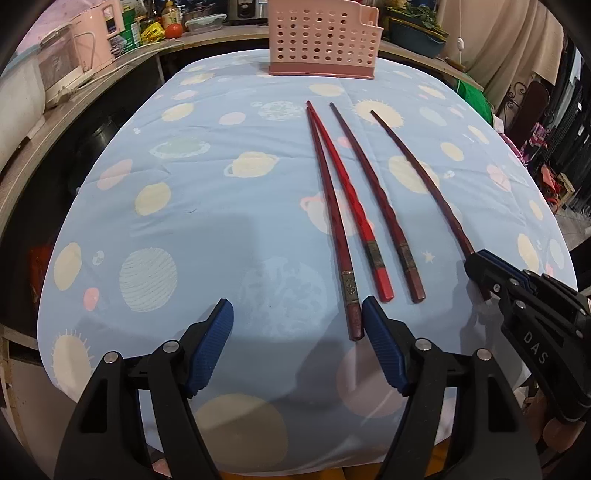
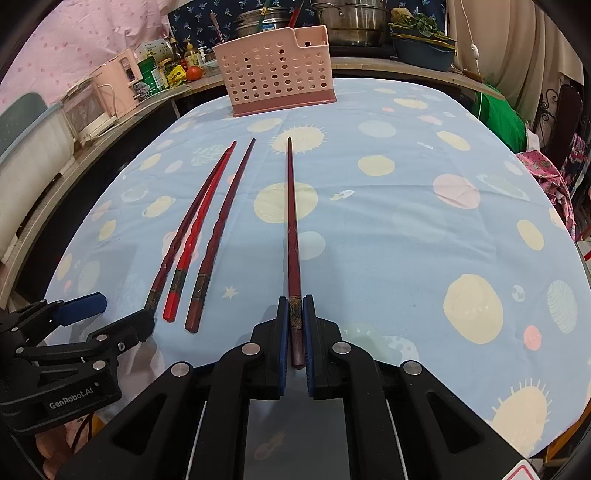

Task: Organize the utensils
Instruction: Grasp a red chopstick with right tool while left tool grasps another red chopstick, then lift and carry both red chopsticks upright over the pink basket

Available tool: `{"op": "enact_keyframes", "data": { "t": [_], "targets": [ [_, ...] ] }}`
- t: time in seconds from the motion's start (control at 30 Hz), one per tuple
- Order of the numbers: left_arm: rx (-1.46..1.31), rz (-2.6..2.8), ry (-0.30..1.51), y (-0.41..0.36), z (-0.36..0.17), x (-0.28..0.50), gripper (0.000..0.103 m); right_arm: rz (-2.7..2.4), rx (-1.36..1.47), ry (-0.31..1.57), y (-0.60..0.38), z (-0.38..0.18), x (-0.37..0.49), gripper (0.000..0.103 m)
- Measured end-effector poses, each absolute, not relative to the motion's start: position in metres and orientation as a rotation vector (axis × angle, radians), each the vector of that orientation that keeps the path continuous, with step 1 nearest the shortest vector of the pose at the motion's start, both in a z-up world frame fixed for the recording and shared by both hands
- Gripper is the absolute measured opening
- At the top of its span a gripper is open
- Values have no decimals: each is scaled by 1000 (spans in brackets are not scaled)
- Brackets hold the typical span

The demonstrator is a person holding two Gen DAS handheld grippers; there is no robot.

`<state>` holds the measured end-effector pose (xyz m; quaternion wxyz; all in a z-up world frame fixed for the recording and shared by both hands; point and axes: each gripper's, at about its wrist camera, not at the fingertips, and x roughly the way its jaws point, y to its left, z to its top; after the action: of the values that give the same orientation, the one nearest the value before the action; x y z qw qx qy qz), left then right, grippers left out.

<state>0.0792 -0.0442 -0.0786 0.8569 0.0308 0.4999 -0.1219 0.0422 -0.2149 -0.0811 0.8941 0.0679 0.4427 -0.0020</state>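
Several red and dark red chopsticks lie on the blue planet-print tablecloth (image 1: pixel 221 221). My right gripper (image 2: pixel 295 306) is shut on the thick end of the rightmost dark chopstick (image 2: pixel 291 206), which points away toward the pink perforated utensil holder (image 2: pixel 277 77). The same gripper (image 1: pixel 480 266) and chopstick (image 1: pixel 417 173) show in the left wrist view. My left gripper (image 1: pixel 297 314) is open and empty, its right finger beside the end of the leftmost chopstick (image 1: pixel 332 221). A bright red chopstick (image 1: pixel 347 199) and another dark one (image 1: pixel 373 192) lie between. The holder (image 1: pixel 321 40) stands at the table's far edge.
A counter at the left holds a pink appliance (image 1: pixel 92 40), bottles and a tomato (image 1: pixel 173 31). Steel pots (image 2: pixel 351 22) and a bowl of greens (image 2: pixel 421 44) stand behind the holder. A green bag (image 2: pixel 502 114) and pink cloth (image 2: pixel 543 173) are at the right table edge.
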Motion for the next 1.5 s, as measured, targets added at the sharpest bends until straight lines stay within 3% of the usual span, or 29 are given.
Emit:
{"op": "enact_keyframes", "data": {
  "t": [0.2, 0.4, 0.47, 0.57, 1.0, 1.5],
  "targets": [
    [55, -255, 1041, -46, -78, 87, 60, -2, 136, 921, -215, -81, 43, 7],
    [59, -272, 1035, -48, -76, 89, 32, -2, 136, 920, -215, -81, 43, 7],
    [52, -281, 1038, -47, -76, 89, 18, -2, 136, 919, -214, -81, 43, 7],
    [33, -293, 1048, -44, -75, 91, 7, 0, 134, 920, -214, -80, 44, 7],
    [-20, -283, 1037, -30, -56, 98, 7, 12, 149, 882, -214, -60, 46, 7],
    [-78, -249, 860, -13, 22, 131, 7, 33, 144, 656, -226, 34, 72, 7]
  ]
}}
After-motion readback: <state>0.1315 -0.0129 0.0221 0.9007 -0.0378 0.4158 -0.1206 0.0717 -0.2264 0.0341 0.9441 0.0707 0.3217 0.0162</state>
